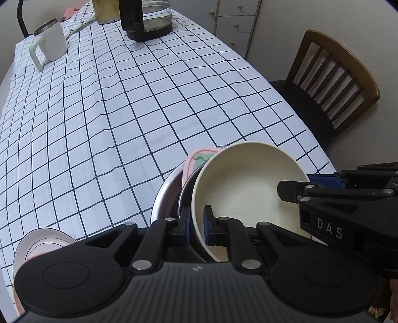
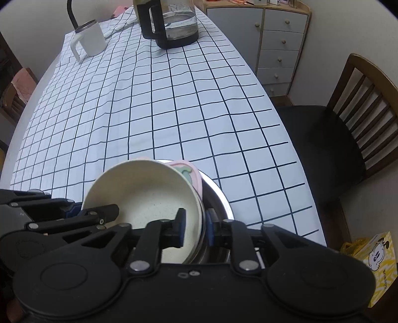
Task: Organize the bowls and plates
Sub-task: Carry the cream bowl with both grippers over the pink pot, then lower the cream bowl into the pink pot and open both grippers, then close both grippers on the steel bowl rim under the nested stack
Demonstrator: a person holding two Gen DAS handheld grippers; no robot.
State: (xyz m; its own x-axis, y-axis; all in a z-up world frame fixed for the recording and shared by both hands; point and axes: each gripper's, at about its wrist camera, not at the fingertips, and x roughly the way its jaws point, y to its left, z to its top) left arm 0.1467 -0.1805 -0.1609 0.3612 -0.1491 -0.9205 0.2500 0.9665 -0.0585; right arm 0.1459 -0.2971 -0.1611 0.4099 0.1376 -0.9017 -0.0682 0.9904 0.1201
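Grippers meet low in both frames on one stack of dishes. The left gripper [image 1: 197,224] is clamped on the near rim of the cream bowl [image 1: 248,193], one blue pad inside the rim and one outside. The right gripper [image 2: 195,227] pinches the rim on the bowl's other side; whether its outer pad also presses the steel bowl [image 2: 219,198] underneath is hard to make out.

The cream bowl sits tilted inside the steel bowl, at the near edge of the checked tablecloth [image 1: 124,111]. A pink plate [image 1: 196,155] with a green figure stands wedged behind it, mostly hidden, so only its upper edge shows. Most of the steel bowl is covered too, leaving a strip of rim.

Bottom left of the left wrist view, a pale plate [image 1: 44,242] is half hidden by the gripper body.

Counted: two bowls, two plates.

At the top of the frames stand one white mug [image 2: 90,38] and one glass jug [image 2: 174,22] with a black handle, its top cut off. One wooden chair [image 2: 348,124] stands at right and a drawer cabinet [image 2: 281,47] upper right.
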